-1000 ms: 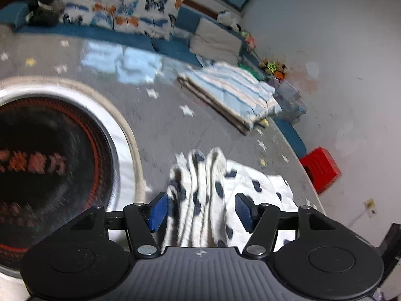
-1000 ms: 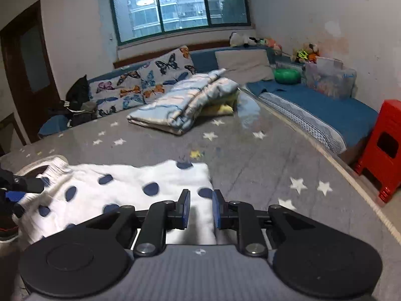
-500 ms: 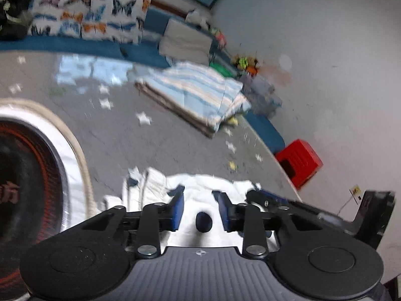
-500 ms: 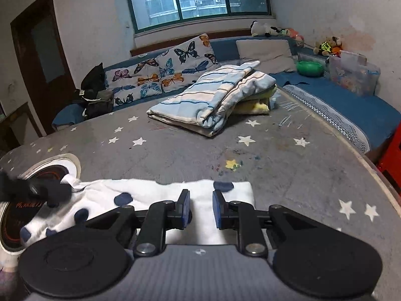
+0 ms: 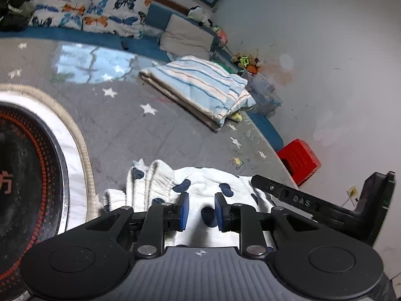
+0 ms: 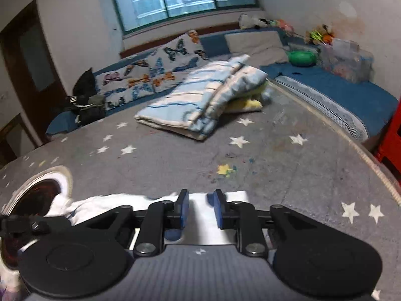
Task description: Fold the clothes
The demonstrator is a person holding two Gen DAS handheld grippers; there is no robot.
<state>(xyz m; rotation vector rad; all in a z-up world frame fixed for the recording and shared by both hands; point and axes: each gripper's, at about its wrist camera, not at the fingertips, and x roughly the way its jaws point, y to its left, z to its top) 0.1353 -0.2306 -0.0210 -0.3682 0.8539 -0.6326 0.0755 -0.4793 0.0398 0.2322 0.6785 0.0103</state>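
While both grippers are working low over the cloth, the scene is lying like this:

Table (image 5: 120,125): grey with white stars, it is stretching away beyond both sets of fingers.
Burner (image 5: 27,183): the round dark plate with its white rim is sitting to the left of the left fingers.
Blanket (image 6: 200,97): the striped blue and white fold is lying well ahead of the right fingers, far up the table.
Garment (image 5: 200,183): the white cloth with dark blue spots is lying flat on the table directly under and just ahead of both grippers, its bunched ribbed part sitting ahead and left of the left fingers.
Left gripper (image 5: 199,212): its jaws are closing; the spotted cloth is showing in the gap between the blue pads, but whether the pads are pinching it I cannot tell.
Right gripper (image 6: 198,207): its jaws are opening with the far edge of the white cloth showing between them, and a gap is standing between the pads; no grip is visible.
Stool (image 5: 299,160): red, it is standing off the table's edge, ahead and right of the left fingers.
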